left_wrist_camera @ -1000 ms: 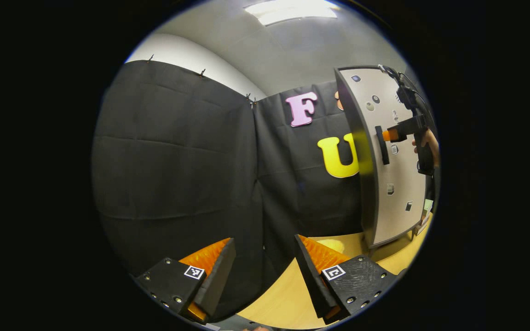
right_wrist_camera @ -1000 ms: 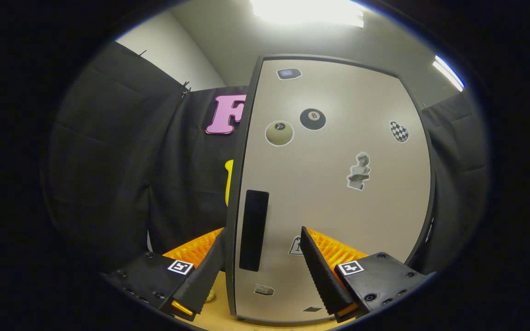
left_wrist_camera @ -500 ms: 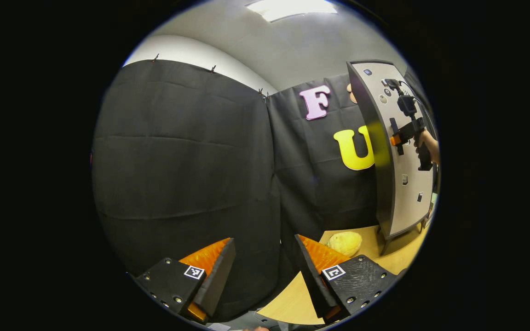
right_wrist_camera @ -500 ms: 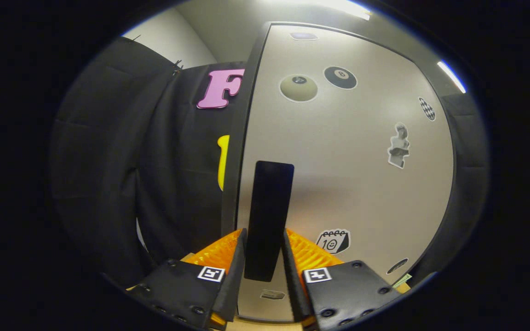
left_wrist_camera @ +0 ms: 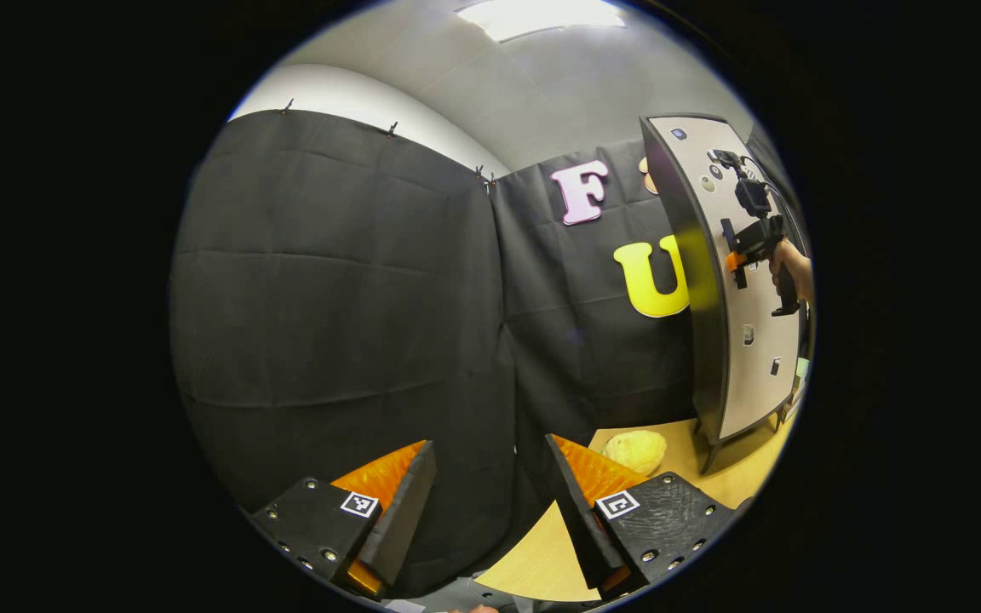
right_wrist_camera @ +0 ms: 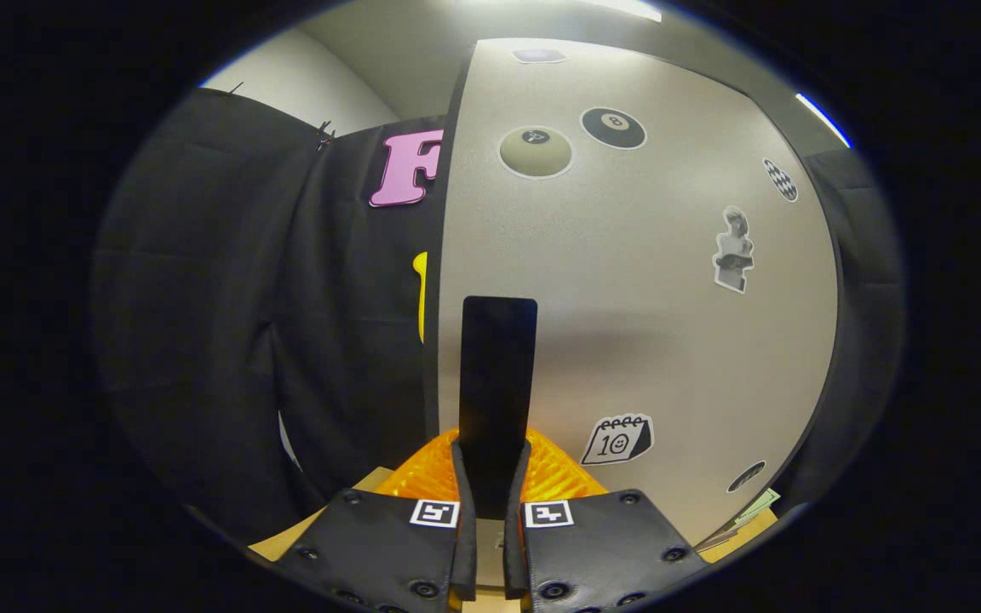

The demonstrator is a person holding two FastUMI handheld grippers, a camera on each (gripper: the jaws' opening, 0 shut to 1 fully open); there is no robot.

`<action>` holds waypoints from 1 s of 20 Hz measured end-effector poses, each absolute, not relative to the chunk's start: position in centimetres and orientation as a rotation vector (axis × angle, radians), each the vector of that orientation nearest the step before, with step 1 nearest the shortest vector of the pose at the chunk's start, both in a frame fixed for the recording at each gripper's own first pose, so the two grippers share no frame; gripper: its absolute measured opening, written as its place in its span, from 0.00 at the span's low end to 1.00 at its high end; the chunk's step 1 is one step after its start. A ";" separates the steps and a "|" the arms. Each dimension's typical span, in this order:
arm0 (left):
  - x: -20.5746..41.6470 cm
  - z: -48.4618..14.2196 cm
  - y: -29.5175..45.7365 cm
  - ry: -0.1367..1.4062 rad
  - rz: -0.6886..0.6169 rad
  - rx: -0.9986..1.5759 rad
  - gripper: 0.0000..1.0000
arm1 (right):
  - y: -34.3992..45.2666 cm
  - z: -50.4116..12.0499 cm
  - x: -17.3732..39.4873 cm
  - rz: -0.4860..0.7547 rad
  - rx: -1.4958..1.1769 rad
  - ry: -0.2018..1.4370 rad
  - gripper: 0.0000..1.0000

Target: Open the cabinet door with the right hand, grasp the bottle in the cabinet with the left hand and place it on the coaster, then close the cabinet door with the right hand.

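Observation:
The cabinet door, pale grey with stickers, stands before me in the right gripper view. Its black upright handle runs down between my fingers, and my right gripper is shut on it. In the left gripper view the cabinet stands at the far right, with the right gripper at the handle and a hand holding it. My left gripper hangs open near the table's edge, facing the black cloth, nothing between its fingers. The cabinet's inside is hidden.
A yellow lumpy object lies on the wooden table near the cabinet's foot. Black cloth walls stand behind and to the left. Some paper sticks out by the cabinet's lower right corner.
My right gripper moved onto the handle and its fingers closed from wide apart to pressing on it. The left gripper turned slightly left in the first half second, then held still.

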State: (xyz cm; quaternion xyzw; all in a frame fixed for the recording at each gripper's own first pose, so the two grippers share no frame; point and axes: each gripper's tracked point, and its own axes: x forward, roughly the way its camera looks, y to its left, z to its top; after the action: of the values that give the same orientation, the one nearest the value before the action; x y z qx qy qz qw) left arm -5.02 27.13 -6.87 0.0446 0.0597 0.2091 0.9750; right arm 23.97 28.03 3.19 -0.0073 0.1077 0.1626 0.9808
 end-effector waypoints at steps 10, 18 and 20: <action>-2.6 -4.9 21.4 0.054 0.286 0.076 0.74 | 26.7 3.6 21.5 0.446 0.027 0.267 0.12; -0.9 -4.5 17.9 0.025 0.179 0.073 0.72 | 25.2 4.1 19.9 0.442 0.044 0.262 0.12; -0.8 -4.2 17.6 0.011 0.162 0.072 0.74 | 24.7 4.2 19.5 0.429 0.031 0.253 0.14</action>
State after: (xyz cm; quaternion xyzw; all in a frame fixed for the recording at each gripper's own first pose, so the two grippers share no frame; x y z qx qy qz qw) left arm -0.75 17.60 -4.24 0.0359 0.0053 0.0810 0.9961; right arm 19.48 24.69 4.21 0.0154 0.1250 0.2120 0.9691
